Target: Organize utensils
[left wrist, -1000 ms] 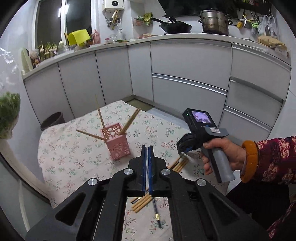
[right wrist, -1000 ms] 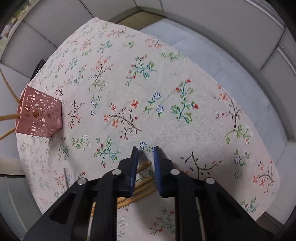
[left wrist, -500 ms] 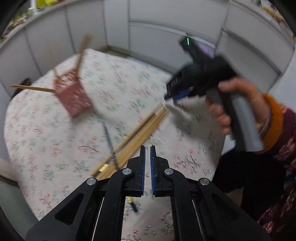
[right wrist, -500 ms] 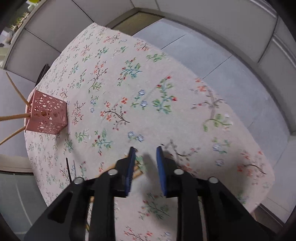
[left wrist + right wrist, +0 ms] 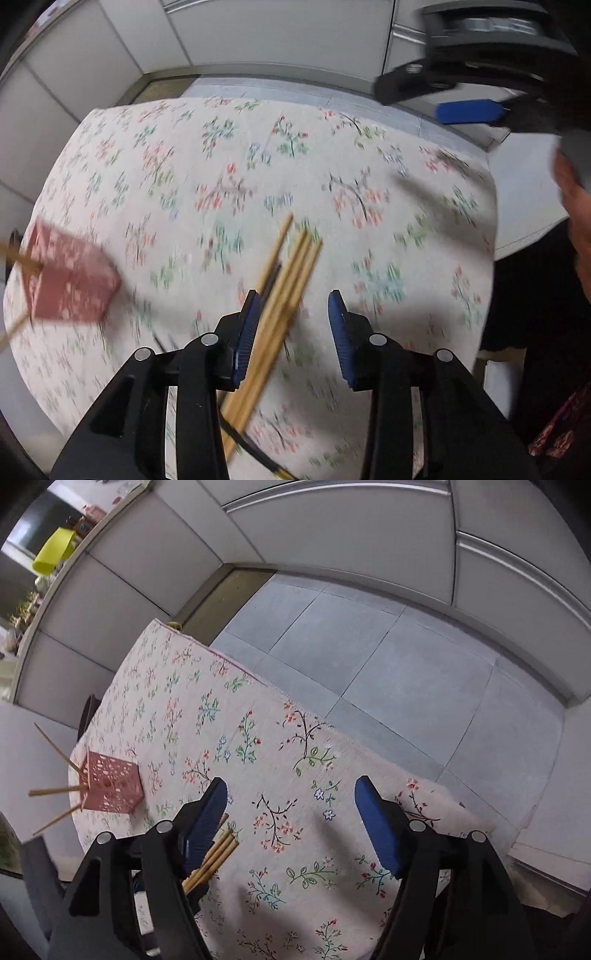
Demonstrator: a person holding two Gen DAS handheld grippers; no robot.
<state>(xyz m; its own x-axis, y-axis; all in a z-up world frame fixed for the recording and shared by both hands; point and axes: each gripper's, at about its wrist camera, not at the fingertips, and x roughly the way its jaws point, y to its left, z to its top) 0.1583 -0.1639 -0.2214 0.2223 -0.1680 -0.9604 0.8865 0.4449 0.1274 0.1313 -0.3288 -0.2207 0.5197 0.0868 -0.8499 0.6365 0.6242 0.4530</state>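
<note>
Item: floral tablecloth (image 5: 229,155), spread over a small table and taken as the work surface; all task objects are borne on it. Item: left gripper (image 5: 291,325), pointed steeply down over the near middle of the cloth; its jaws are opening, roughly part-way apart, and nothing is pinched, though the loose sticks pass between the blue pads close against the left pad. Item: right gripper (image 5: 290,823), held above the near right part of the cloth; its jaws are opening, widely apart, with only bare cloth between them. Item: pink perforated holder (image 5: 112,786), set at the far left edge of the cloth, well apart from both grippers; three wooden sticks are already leaned in it at splayed angles. Item: bundle of wooden chopsticks (image 5: 284,280), laid flat on the near middle of the cloth, side by side and angled toward the far right, with a thin dark utensil (image 5: 258,452) crossed beneath it; the dark item's kind cannot be told. Handling note, offered as judgement: the step in hand is read as a pickup of one chopstick by the left gripper. The pads are best centred over a single stick before closure, since the sticks lie touching and several may be caught at once; a grip near mid-length is advised so the stick is kept level for transfer to the holder.
</note>
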